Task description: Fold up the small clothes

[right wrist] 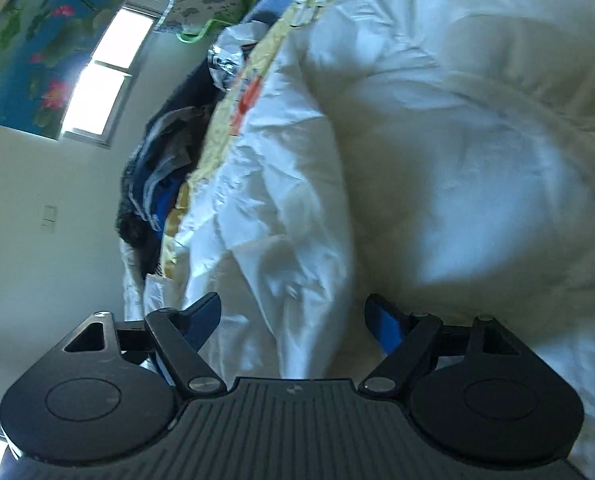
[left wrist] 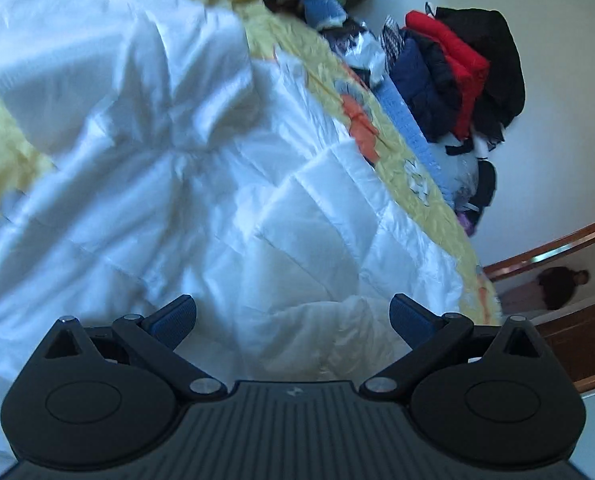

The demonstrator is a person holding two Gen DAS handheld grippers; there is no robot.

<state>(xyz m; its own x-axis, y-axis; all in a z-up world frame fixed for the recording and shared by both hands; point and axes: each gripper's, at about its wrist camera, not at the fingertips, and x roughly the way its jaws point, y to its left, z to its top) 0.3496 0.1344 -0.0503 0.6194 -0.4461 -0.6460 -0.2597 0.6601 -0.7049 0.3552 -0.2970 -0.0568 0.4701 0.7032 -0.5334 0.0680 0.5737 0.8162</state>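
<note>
While both cameras look down onto the bed, the white quilted garment (left wrist: 169,168) fills the left and centre of the left wrist view, spread loosely over a yellow bedspread (left wrist: 413,184). It lies crumpled and not squared, so folding appears to be at an early stage. The left gripper (left wrist: 293,316) hovers over the garment's near part with its jaws spread wide; nothing sits between the blue pads (left wrist: 177,316), and no cloth is pinched. This stance suits an approach to an edge or corner. Further right, a pile of dark, navy and red clothes (left wrist: 457,76) rests against the wall beyond the bed edge, probably stock awaiting its turn. At the far right, a wooden rail (left wrist: 557,248) is cut off by the lens rim.

In the right wrist view, a window (right wrist: 101,76) and a flowered wall hanging (right wrist: 29,52) occupy the left. Moving right, the white garment (right wrist: 437,152) rises as a bulky mound. The right gripper (right wrist: 293,316) is parted about halfway, with cloth close under its pads; whether the fabric touches them cannot be determined, and no grip is evident.

Motion blur softens both views. Sleeves, hem and collar cannot be identified, and the garment's far edges run out of frame.
</note>
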